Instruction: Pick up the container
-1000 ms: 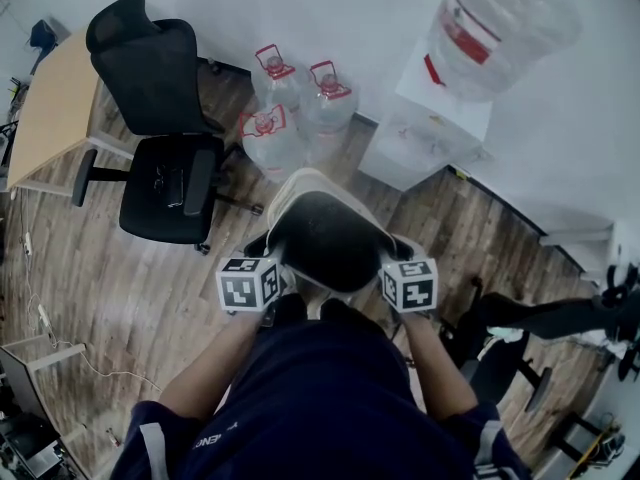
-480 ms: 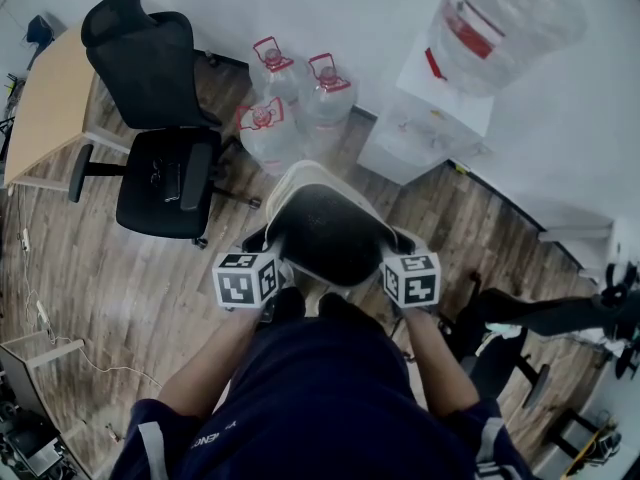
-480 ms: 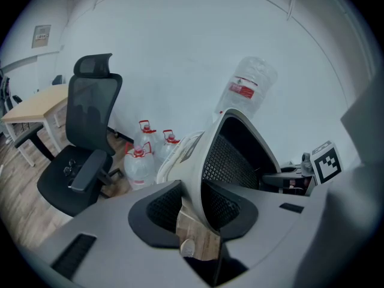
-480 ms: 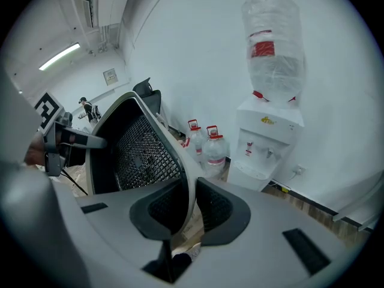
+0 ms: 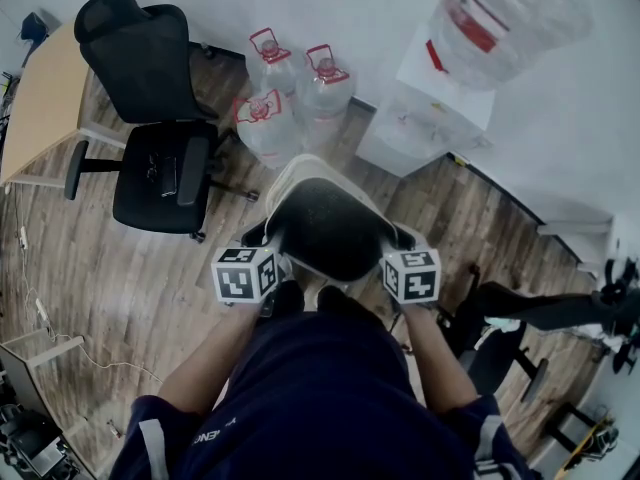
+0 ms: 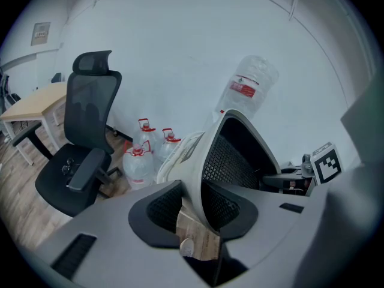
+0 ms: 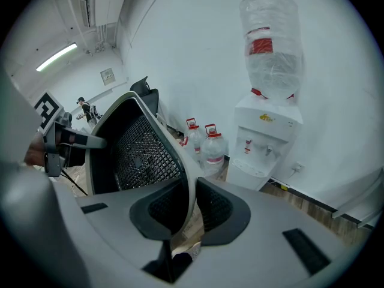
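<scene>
The container is a white bin with a black mesh inside, held up off the floor in front of the person, tilted with its mouth toward the head camera. My left gripper is shut on its left rim, and my right gripper is shut on its right rim. In the left gripper view the white wall of the container runs between the jaws of the left gripper. The right gripper view shows the same for the right gripper, with the container rising to the left.
A black office chair stands at the left beside a wooden desk. Three water bottles and a white water dispenser line the wall ahead. Dark equipment lies at the right on the wood floor.
The chair and bottles have drifted slightly up and left in the head view. Both grippers keep their hold on the container at about the same spot.
</scene>
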`<state>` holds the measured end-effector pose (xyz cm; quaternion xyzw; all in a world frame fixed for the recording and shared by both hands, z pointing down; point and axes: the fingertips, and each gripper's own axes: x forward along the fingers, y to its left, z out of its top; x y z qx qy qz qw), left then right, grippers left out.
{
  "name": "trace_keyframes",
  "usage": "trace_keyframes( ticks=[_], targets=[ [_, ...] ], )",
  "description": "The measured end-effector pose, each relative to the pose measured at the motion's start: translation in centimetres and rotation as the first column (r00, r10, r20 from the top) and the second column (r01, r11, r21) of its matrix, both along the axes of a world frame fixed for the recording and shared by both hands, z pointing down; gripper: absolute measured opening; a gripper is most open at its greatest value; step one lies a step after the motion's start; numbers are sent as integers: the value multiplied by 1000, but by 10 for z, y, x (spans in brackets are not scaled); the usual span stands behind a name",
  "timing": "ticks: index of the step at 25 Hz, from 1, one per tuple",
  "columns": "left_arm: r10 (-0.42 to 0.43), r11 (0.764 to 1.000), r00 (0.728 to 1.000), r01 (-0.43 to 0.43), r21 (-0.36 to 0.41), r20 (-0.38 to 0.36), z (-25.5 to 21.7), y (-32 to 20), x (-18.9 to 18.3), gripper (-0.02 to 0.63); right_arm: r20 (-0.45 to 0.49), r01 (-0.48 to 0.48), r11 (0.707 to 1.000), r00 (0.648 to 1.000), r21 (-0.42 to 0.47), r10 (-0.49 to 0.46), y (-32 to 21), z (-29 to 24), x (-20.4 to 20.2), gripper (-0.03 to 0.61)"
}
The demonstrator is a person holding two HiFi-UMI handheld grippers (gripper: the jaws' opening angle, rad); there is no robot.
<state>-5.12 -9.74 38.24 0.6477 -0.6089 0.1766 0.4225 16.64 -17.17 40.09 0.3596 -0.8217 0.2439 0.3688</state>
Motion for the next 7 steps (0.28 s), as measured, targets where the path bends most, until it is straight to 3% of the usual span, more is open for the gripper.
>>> trace_keyframes(
  ticks=[7],
  targets=[
    [5, 1000, 1000, -5, -2, 1, 3, -8, -4, 129, -12, -3, 1000, 1000, 1, 3, -7, 2, -2, 75]
  ],
)
